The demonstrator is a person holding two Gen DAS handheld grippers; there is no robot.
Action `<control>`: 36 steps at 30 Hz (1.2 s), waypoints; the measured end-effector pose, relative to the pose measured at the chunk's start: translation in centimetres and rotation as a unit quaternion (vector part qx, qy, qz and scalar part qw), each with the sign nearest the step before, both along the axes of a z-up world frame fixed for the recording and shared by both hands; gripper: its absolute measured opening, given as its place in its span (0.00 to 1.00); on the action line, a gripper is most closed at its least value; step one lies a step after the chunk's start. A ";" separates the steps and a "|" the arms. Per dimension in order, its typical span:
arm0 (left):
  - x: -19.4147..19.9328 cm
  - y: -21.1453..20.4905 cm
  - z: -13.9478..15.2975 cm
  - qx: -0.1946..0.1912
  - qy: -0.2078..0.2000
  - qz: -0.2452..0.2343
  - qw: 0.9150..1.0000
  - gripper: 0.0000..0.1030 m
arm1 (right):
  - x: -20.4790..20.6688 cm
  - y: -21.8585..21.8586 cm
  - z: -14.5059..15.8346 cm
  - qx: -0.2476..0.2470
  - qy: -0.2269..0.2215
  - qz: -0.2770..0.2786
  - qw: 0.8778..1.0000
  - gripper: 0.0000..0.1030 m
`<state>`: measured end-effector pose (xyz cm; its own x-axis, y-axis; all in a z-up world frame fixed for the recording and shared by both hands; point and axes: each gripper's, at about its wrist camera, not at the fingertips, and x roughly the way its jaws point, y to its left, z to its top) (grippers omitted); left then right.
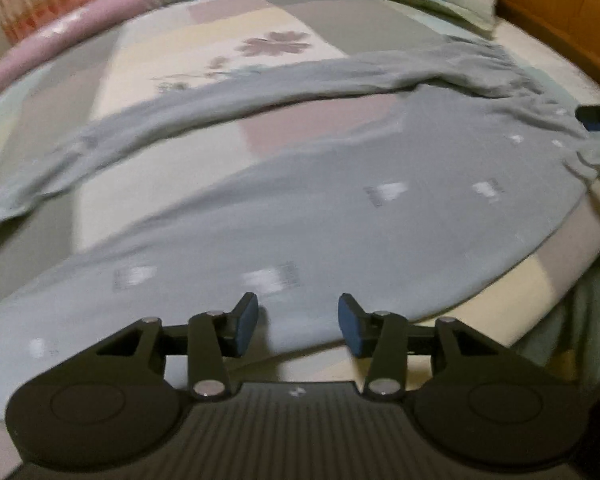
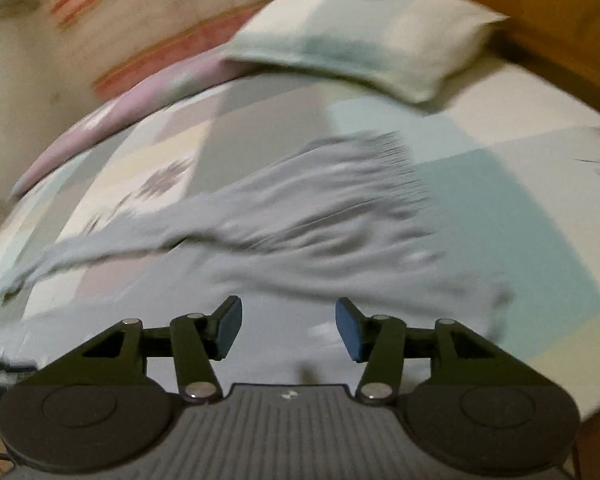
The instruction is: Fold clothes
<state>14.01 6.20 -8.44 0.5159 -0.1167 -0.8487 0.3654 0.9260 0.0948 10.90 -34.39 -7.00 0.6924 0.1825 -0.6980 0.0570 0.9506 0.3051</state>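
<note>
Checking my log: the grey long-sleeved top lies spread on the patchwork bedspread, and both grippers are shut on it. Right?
Not quite. The grey long-sleeved top does lie on the patchwork bedspread, but the left gripper and right gripper are open, holding nothing, as each wrist view shows.

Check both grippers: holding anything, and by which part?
Nothing held. The left gripper and right gripper are both open, fingers apart with nothing between them, above the grey long-sleeved shirt lying spread on the bed.

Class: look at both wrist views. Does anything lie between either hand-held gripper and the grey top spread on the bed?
Nothing visible does. The left hand-held gripper is open right over the top, and the right hand-held gripper is open over it too. The pillow lies further back on the bed, clear of both.
</note>
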 end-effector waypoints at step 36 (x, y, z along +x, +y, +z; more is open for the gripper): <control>-4.1 22.5 -1.8 0.072 -0.084 0.180 0.977 0.49 | 1.5 30.8 1.4 -0.087 0.022 0.456 0.885 0.46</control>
